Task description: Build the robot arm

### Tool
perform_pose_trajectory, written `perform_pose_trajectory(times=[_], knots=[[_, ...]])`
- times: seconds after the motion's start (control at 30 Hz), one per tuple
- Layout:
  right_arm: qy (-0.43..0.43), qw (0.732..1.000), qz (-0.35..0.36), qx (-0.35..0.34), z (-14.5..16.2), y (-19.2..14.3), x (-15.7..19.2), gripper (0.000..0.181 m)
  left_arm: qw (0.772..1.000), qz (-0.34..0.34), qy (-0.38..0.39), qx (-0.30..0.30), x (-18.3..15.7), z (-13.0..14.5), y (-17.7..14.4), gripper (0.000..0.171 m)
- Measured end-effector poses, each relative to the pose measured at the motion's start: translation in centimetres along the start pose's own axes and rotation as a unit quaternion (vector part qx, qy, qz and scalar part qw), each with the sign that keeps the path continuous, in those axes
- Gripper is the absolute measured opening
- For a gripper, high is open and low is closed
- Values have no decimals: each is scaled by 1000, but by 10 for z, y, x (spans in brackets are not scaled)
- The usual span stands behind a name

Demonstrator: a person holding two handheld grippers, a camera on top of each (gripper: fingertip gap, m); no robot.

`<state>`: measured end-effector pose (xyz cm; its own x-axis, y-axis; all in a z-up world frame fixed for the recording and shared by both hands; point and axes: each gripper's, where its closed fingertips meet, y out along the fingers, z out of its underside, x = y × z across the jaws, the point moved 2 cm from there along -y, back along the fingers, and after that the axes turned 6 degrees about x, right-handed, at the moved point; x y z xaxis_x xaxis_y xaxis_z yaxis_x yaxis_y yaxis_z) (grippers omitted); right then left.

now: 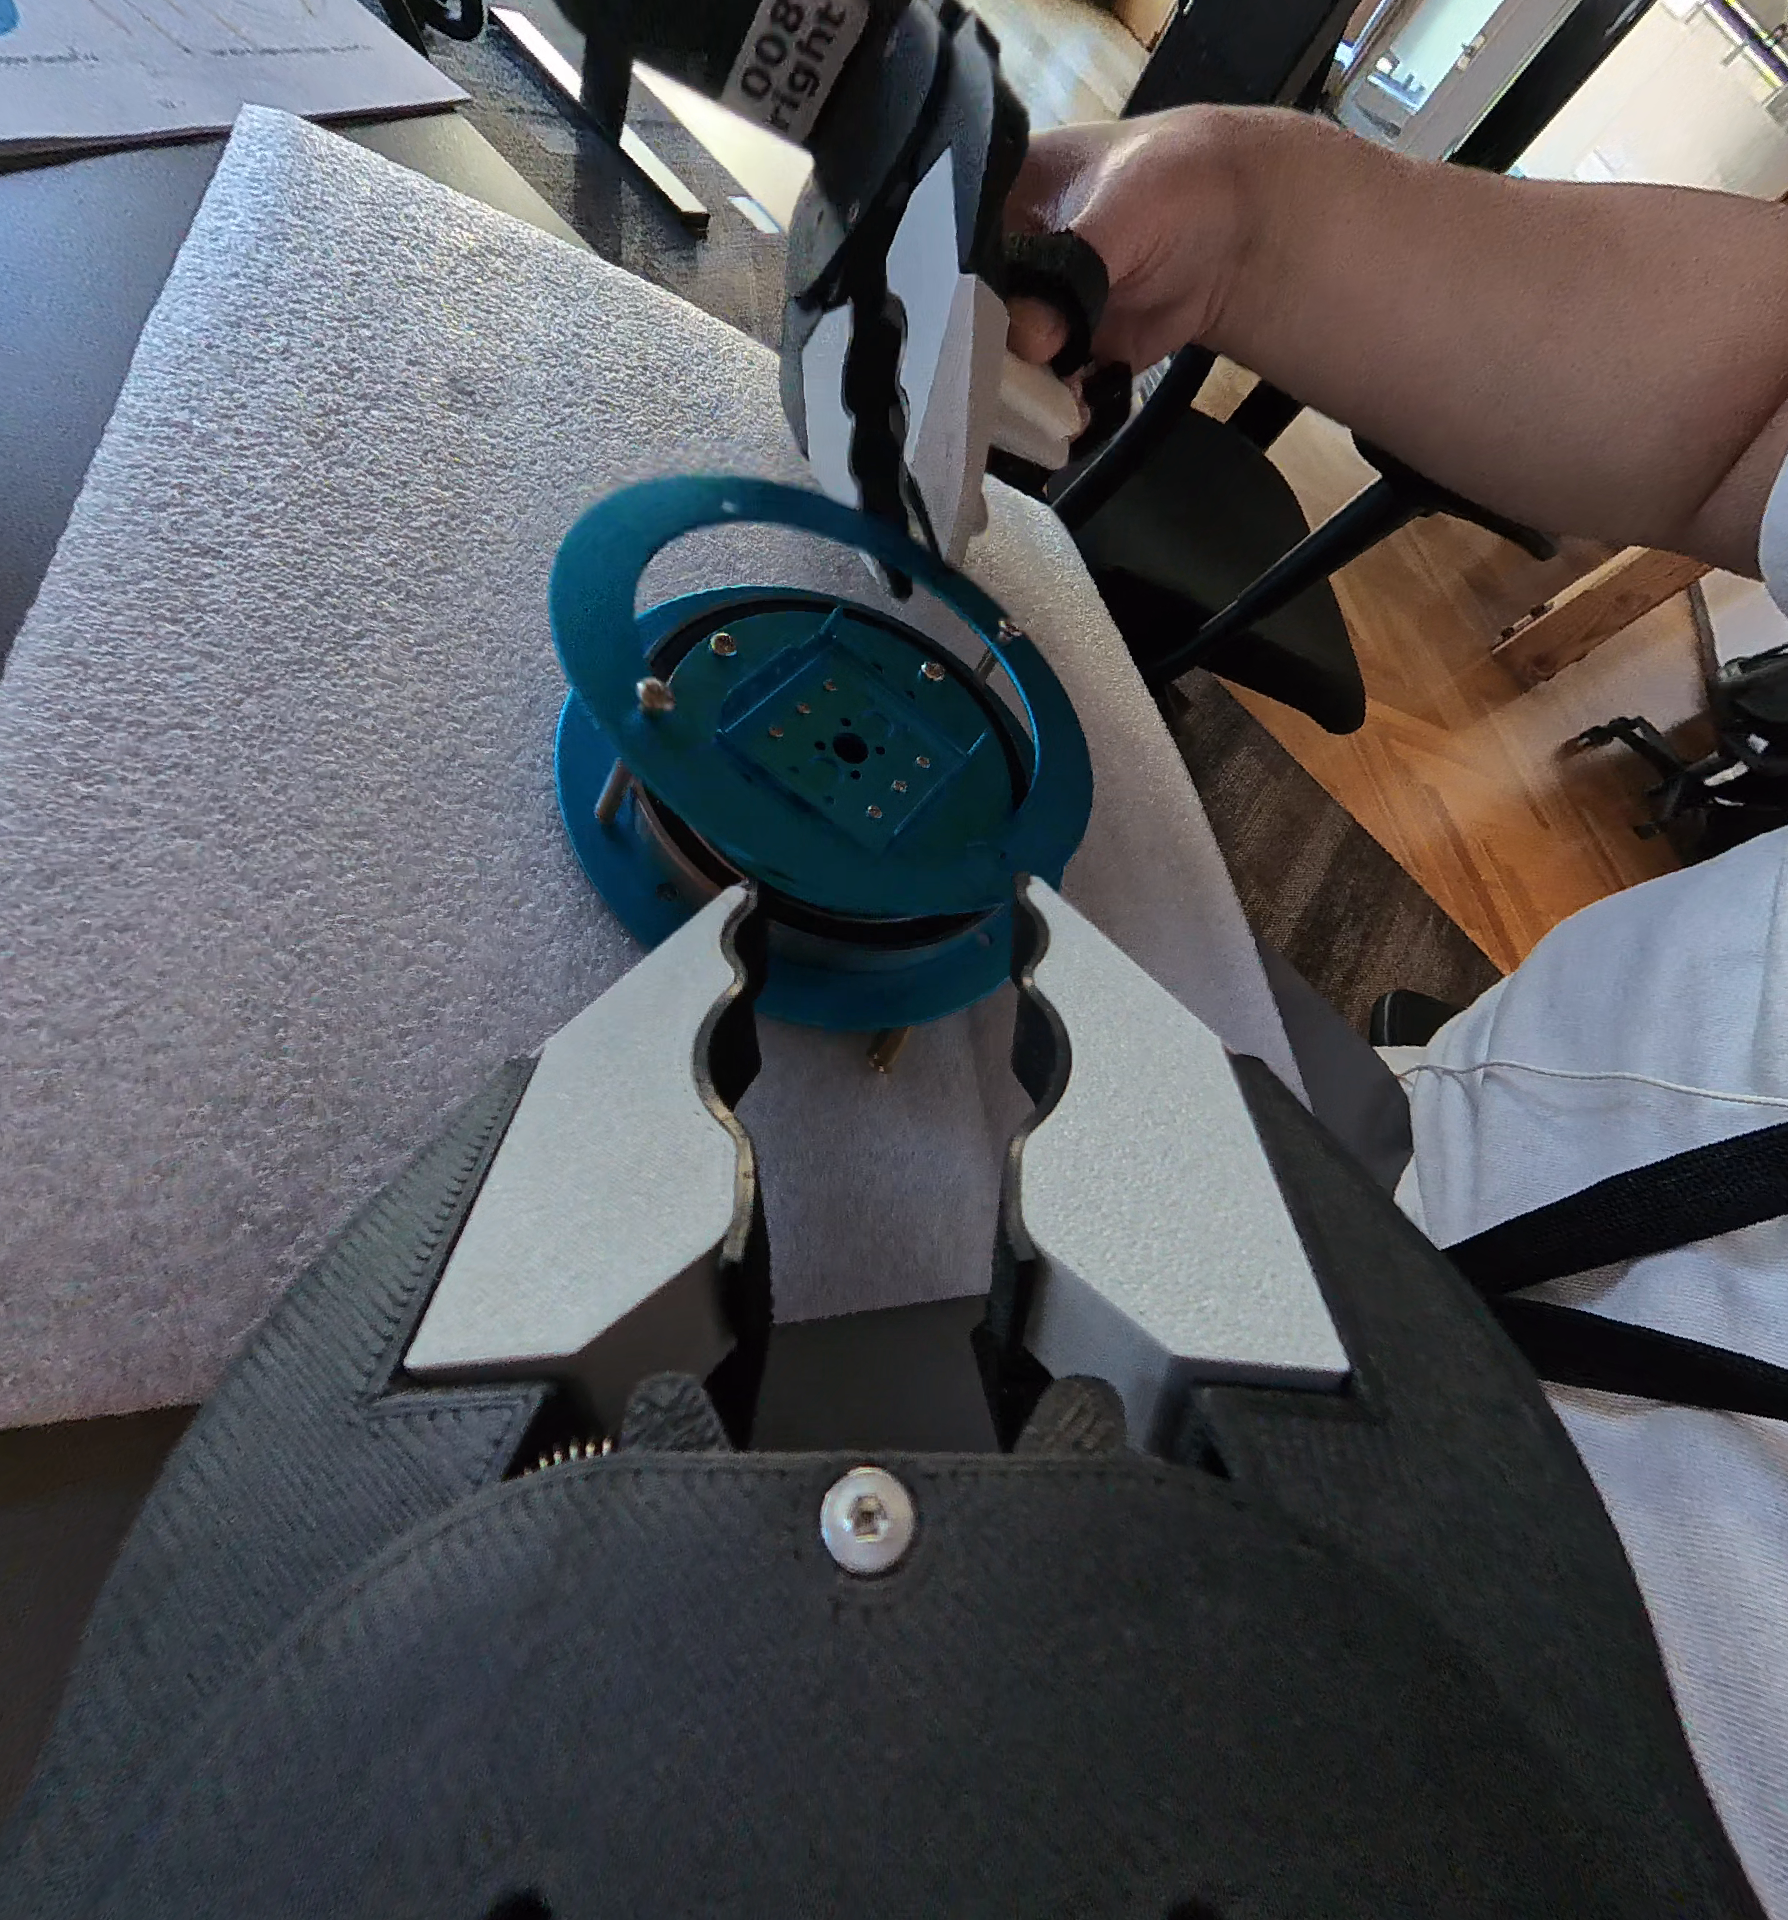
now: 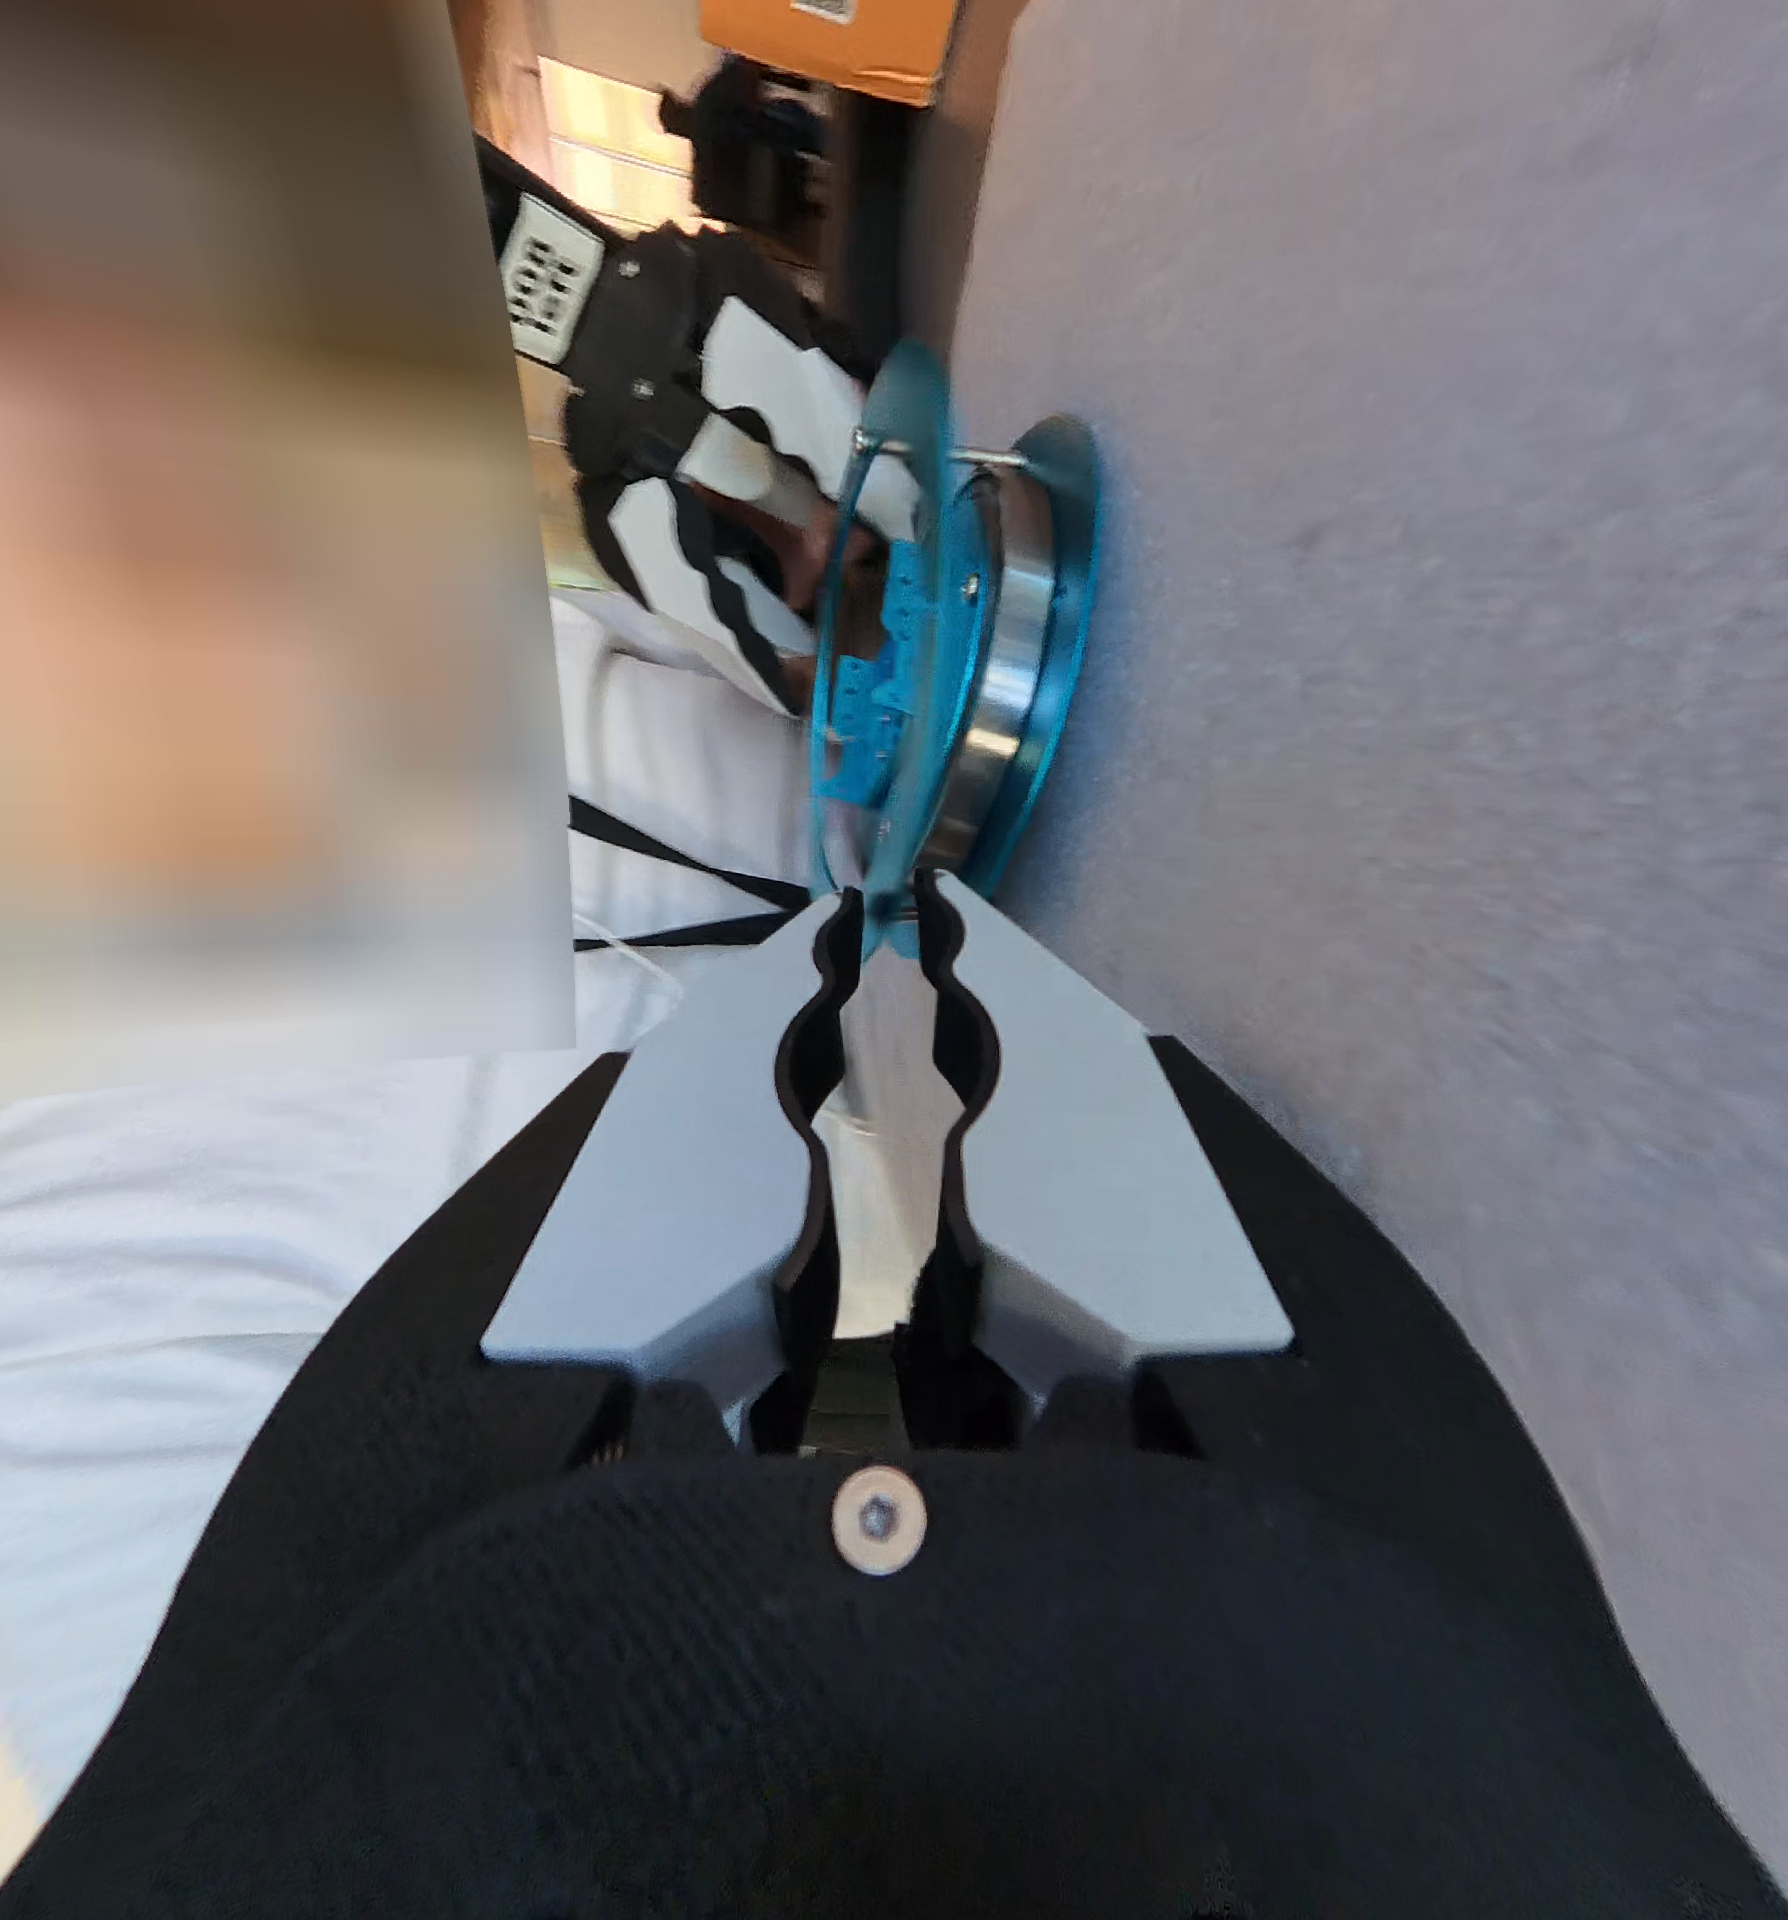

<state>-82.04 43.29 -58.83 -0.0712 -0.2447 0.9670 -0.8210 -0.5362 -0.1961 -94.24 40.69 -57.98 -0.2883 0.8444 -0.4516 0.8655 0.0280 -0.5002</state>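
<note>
Grey foam mat [image 1: 246,727] on dark tabletop | right gripper [image 2: 888,902] clenched on blue ring plate [image 1: 599,613] at its 1 o'clock rim | left gripper [image 1: 879,914] released, straddling blue base assembly [image 1: 848,977] at 6 o'clock | advice: keep ring level over screws.

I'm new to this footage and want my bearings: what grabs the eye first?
A blue ring plate, tilted above a blue round base assembly on grey foam sheet, stands out mid-frame. The right claw pinches the ring's edge. The left claw is open at the base's near rim.
</note>
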Motion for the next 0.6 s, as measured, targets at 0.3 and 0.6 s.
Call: perform_pose_trajectory(times=[0.3, 0.6], knots=[[-36, 994, 101, 36, 0, -5, -3, 14, 1000, -25, -8, 13, 6, 4, 1, 52], [-101, 952, 280, 74, -18, -16, -9, 23, 1000, -20, -2, 19, 4, 5, 2, 51]])
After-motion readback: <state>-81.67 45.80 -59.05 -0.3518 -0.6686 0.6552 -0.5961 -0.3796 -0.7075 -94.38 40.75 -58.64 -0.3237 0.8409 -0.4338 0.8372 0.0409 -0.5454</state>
